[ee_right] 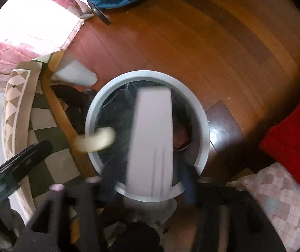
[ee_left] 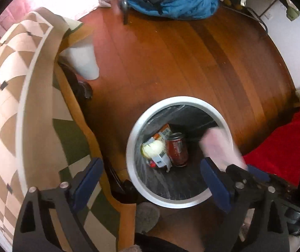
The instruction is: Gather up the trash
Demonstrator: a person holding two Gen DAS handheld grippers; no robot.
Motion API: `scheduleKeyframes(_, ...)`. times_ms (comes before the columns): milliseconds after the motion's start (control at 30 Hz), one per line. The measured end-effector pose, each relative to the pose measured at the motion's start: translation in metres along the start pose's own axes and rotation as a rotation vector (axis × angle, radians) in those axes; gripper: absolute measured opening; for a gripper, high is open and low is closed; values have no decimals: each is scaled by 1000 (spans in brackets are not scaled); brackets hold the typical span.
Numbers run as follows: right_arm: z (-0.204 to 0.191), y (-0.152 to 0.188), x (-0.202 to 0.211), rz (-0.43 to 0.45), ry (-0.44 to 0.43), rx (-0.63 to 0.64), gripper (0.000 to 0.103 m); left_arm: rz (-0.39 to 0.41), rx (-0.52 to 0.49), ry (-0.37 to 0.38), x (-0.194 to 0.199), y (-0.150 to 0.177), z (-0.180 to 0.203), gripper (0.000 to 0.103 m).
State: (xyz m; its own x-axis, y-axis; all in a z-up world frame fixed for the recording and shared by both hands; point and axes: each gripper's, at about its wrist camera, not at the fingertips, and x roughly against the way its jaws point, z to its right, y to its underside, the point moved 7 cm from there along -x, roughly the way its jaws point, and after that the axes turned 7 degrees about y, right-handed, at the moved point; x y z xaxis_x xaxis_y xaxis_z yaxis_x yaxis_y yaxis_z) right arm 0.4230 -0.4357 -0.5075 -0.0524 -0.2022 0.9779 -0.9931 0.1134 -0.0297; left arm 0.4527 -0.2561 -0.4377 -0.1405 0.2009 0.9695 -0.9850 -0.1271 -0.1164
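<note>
Over the bin (ee_left: 133, 145), both grippers (ee_left: 152, 178) (ee_right: 141, 180) gape wide, gripping nothing.

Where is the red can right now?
In the left wrist view the red can lies at the bottom of the round bin, right of a small carton, with wood floor around the bin.

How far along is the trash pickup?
Done: a red can and a carton already lie in the white bin. In hand: nothing gripped; a pale box and a yellowish scrap blur over the bin, apparently dropping. I can't see what's left.
</note>
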Motion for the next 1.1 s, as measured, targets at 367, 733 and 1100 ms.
scheduleKeyframes(367,2,30,26,6,197,33,103,51,-32,-84,37,32,-17,101)
scheduleKeyframes(733,-10,83,128,97,148,32,103,154,-76,-36,134,65,1,101)
scheduleKeyframes(1100,-36,150,262,216,-19,69,103,284,-129,80,254,104,12,101)
